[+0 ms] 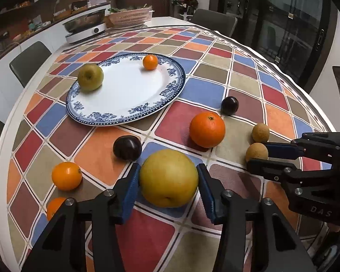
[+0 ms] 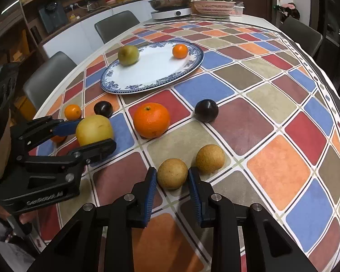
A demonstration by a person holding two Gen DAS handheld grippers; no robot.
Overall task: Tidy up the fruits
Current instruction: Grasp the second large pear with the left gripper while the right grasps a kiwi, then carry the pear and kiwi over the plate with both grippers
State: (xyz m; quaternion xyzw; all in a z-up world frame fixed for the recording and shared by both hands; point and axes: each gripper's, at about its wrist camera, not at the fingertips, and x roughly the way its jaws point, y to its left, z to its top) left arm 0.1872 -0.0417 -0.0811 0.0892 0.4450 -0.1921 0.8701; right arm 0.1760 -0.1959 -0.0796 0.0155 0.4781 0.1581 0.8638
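A blue-rimmed white plate holds a green apple and a small orange. My left gripper has its jaws around a large yellow pear on the tablecloth, pads touching its sides. My right gripper has its jaws around a small brown fruit, a second brown fruit beside it. A big orange and two dark plums lie between.
Two small oranges lie at the near left. An electric hotpot and a pink basket stand at the far end of the table. Grey chairs ring the table. The table edge curves close on the left.
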